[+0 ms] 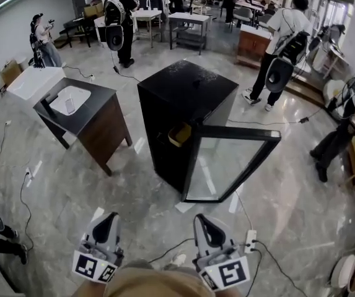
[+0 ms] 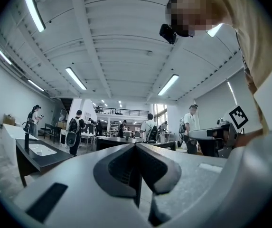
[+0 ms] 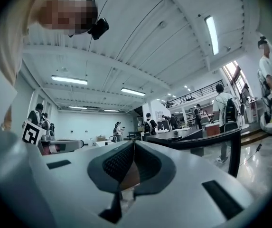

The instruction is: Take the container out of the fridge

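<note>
Reaching the fridge [image 1: 183, 98] is the step in hand, I judge: my left gripper [image 1: 106, 223] and right gripper [image 1: 206, 223] both have their jaws pressed together on nothing, well short of it. The yellow container [image 1: 179, 135] sits inside, ahead of both pairs, beside the glass door [image 1: 227, 163], which stands open ahead of the right pair. Next I should close in, part the right jaws, and reach past the door's edge.
</note>
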